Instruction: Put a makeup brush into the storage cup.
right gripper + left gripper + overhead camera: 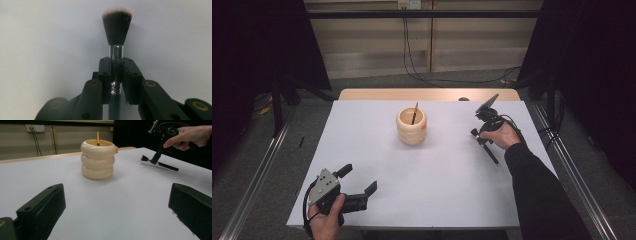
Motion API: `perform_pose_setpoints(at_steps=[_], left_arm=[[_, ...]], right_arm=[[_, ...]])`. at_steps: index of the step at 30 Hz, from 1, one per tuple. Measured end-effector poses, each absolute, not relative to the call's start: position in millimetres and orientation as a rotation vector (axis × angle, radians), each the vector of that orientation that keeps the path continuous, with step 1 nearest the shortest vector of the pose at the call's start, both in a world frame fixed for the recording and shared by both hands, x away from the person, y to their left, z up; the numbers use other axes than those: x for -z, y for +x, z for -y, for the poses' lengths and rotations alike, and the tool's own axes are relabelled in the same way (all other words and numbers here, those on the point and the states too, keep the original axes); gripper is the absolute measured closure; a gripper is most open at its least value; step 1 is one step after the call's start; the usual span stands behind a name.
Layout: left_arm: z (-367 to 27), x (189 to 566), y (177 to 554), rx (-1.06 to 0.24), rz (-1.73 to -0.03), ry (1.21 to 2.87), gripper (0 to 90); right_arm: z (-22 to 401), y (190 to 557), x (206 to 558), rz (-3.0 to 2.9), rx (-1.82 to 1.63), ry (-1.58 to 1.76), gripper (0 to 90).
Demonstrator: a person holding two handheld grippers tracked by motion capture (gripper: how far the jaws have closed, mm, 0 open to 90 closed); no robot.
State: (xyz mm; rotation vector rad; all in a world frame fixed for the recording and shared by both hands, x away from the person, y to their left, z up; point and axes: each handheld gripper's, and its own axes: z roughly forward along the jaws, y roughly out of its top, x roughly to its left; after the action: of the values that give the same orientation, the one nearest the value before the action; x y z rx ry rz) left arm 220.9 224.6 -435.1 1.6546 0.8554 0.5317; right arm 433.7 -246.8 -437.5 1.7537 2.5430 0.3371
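Right gripper (116,67) clamped on makeup brush (117,27) at the silver ferrule, bristles pointing to 12 o'clock in the right gripper view, brush low over the white table (437,175) at 3 o'clock from the cream ringed holder (411,127). Pencil (98,138) upright inside holder. Left gripper (359,182) at 7 o'clock, jaws wide apart, nothing between.

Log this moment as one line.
right gripper: shut on makeup brush | left gripper: open, idle | holder: pencil inside
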Motion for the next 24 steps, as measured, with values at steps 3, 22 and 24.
perform_pose_setpoints(at_steps=[3,22,24], left_arm=[[-226,435,221,-0.527,-0.847,1.653,1.0],[-224,434,220,-0.545,-0.843,1.656,1.0],[-224,434,220,-0.54,-0.849,1.651,1.0]], right_arm=[[247,431,433,-2.543,-0.376,1.753,78.6],[263,410,416,-2.475,-0.746,1.626,78.7],[262,406,412,-2.475,-0.761,1.595,78.6]])
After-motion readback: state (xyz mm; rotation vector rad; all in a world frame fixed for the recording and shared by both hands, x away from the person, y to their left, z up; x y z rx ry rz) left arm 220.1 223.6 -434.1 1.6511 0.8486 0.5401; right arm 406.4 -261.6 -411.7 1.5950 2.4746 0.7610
